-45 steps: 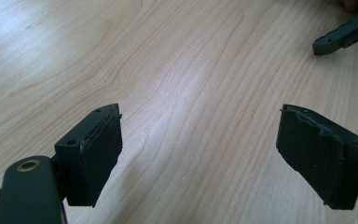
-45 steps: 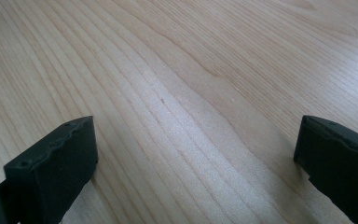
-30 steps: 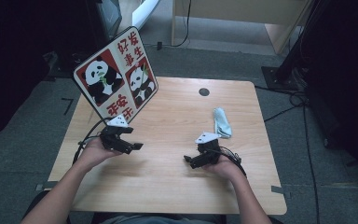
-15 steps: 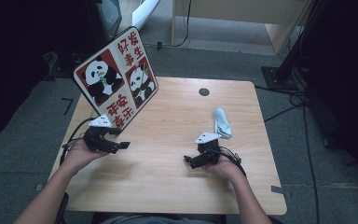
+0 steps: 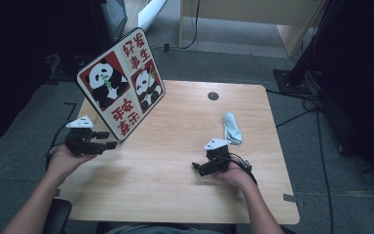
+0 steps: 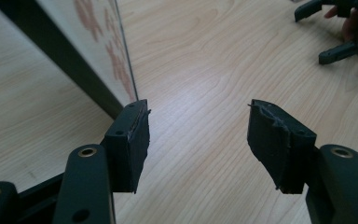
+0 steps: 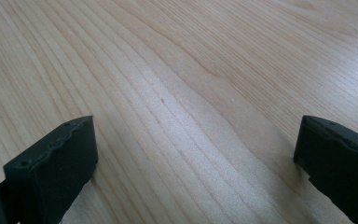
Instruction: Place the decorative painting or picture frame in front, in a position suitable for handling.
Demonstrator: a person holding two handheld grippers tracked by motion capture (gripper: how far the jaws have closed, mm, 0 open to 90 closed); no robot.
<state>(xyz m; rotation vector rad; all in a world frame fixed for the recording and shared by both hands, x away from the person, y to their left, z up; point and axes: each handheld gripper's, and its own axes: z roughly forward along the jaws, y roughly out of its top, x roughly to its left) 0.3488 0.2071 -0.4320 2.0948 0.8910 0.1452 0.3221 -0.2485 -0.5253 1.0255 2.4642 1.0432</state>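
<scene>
The panda board (image 5: 121,85) stands tilted on the table, showing two pandas and red characters. The left gripper (image 5: 108,141), jaws just closing, gapes empty beside its lower edge; the right gripper (image 5: 197,168) is spread wide

In the left gripper view, the panda board (image 6: 98,56) is running off the top and left edges, so its print is showing as blurred reddish marks, and whether the left jaw pad is touching it cannot be told. The right gripper (image 6: 340,28), far right there, is being cropped by the top and right edges. In the high view, the pale blue cloth (image 5: 232,127) is lying too small to identify further.
</scene>
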